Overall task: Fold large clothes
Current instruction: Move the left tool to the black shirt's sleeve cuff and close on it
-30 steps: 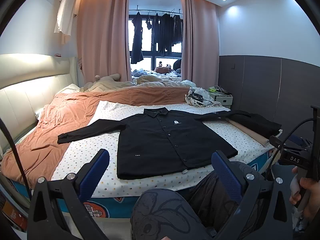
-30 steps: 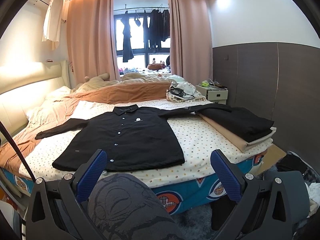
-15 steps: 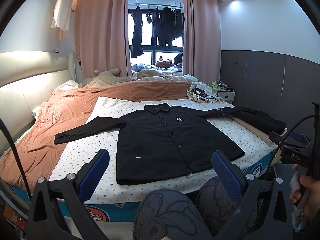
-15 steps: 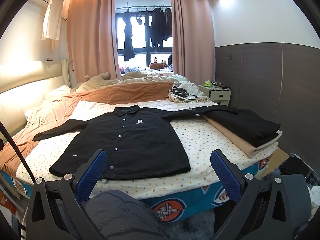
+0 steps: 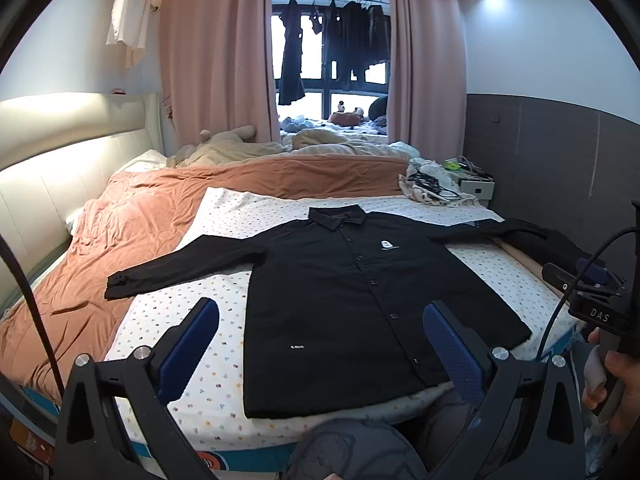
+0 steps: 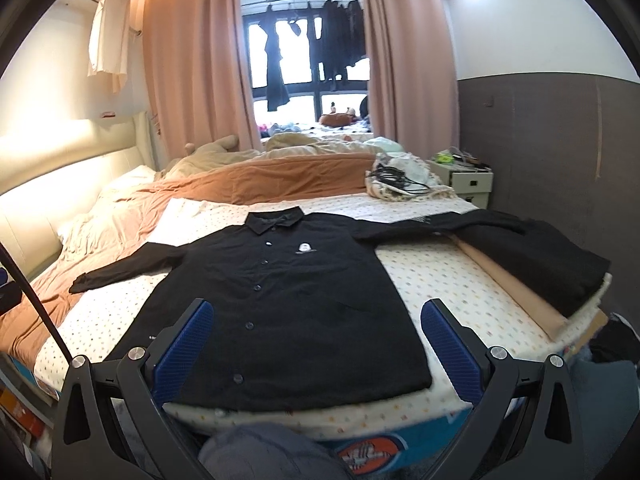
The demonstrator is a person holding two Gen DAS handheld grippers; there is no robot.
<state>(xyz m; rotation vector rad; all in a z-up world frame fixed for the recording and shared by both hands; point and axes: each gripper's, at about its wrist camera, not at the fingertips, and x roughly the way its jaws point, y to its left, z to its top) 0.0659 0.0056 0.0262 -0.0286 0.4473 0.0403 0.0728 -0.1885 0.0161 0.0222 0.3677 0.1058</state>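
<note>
Lying flat, one black shirt point(image 5: 352, 300), two tools spread apart, empty

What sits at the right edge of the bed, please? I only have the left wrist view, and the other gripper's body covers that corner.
Observer: A folded black garment lies on a beige folded cloth there.
Operator: Thank you. Does the shirt's sleeve reach it?
Observer: Yes, one sleeve of the black shirt runs up to that garment's far end; I cannot tell whether it rests on top.
Operator: Is the right gripper holding anything?
Observer: No, the right gripper is open, with nothing between its fingers.
</note>
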